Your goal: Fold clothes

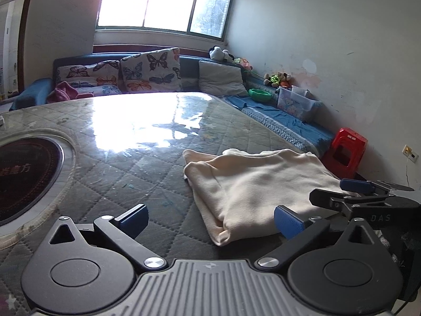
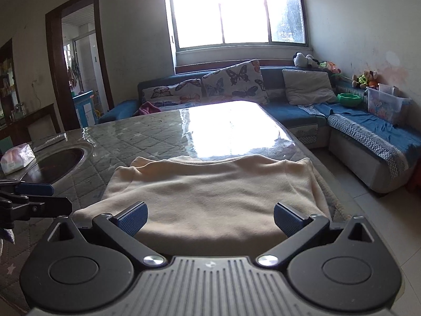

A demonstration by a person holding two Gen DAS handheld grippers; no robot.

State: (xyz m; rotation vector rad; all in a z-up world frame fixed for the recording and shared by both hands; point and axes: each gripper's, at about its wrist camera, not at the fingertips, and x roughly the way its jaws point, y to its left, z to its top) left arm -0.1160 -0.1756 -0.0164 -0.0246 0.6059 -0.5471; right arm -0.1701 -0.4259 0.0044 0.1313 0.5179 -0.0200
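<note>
A cream garment (image 1: pixel 257 187) lies folded into a flat stack on the quilted table (image 1: pixel 131 163), near its right edge. My left gripper (image 1: pixel 210 221) is open and empty, low over the table at the stack's near left corner. My right gripper (image 2: pixel 210 218) is open and empty, just in front of the garment (image 2: pixel 210 194) at its near edge. The right gripper also shows in the left wrist view (image 1: pixel 363 197), at the garment's right side. The left gripper shows at the left edge of the right wrist view (image 2: pixel 31 197).
A round dark cooktop (image 1: pixel 23 176) is set into the table on the left. A tissue pack (image 2: pixel 15 158) lies beside it. A blue sofa (image 2: pixel 368 131) with butterfly cushions runs along the far and right sides. A red stool (image 1: pixel 344 150) stands by the wall.
</note>
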